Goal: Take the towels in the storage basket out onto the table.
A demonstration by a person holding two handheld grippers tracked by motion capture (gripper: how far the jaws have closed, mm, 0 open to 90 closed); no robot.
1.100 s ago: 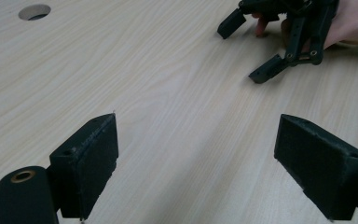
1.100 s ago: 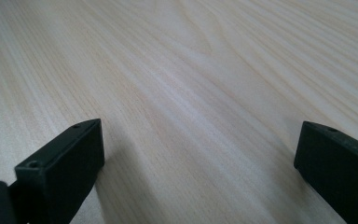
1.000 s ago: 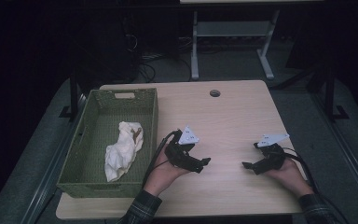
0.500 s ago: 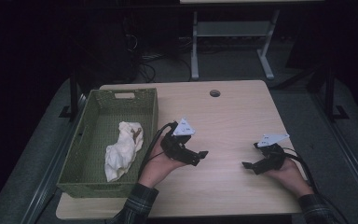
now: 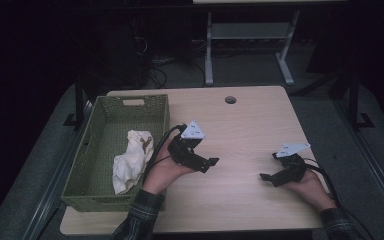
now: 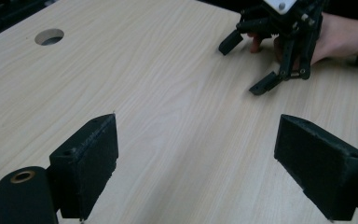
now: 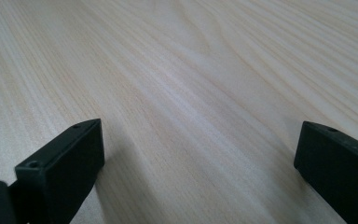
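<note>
High view: unlabelled cloth in basket

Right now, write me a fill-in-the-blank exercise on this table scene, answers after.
1. The crumpled cloth lies inside the green ____.
2. The left gripper has its jaws ____, with nothing between them.
3. The right gripper rests low on the wooden ____.
4. The round hole sits near the table's ____ edge, away from the person.

Missing words: basket; open; table; far
</note>
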